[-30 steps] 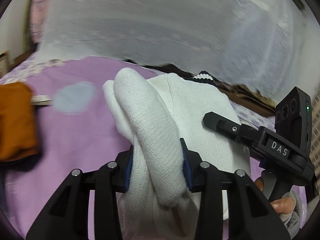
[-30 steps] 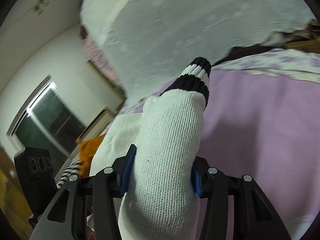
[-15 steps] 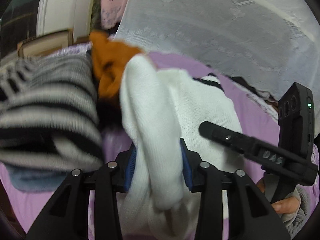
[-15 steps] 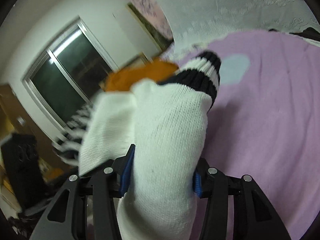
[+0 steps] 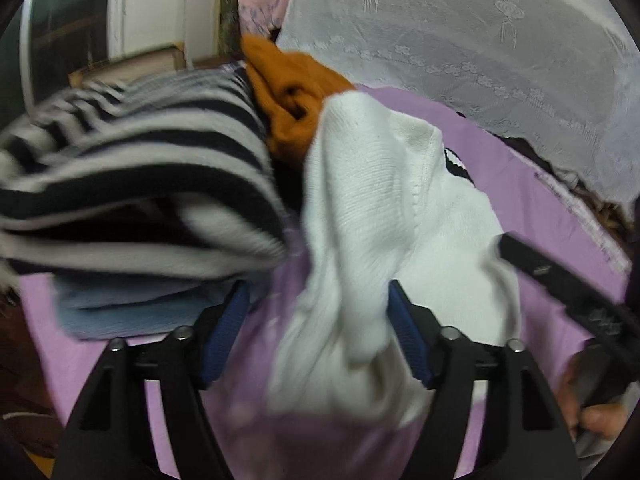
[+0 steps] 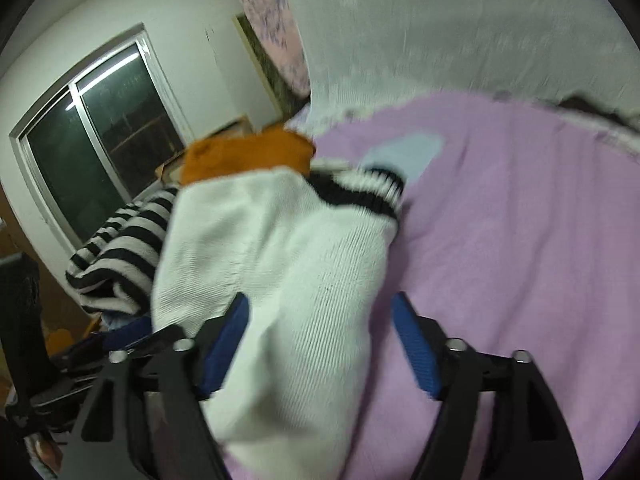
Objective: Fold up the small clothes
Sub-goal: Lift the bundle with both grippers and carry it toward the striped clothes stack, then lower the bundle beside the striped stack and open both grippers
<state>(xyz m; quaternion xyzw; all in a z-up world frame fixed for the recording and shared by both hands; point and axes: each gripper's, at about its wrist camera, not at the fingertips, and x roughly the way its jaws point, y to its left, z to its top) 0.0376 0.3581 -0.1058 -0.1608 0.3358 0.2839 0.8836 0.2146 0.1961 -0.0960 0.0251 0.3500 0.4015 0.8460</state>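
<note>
White knit sweater [image 5: 360,216] being let go beside striped stack [image 5: 132,184]; jaws of left gripper [image 5: 316,336] and right gripper [image 6: 320,344] are opening, nothing gripped.

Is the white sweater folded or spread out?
Folded: the white sweater lies doubled into a compact bundle, its striped cuff on top.

white sweater [image 6: 280,280] between opening right gripper [image 6: 320,344] fingers [image 6: 414,344]
</note>
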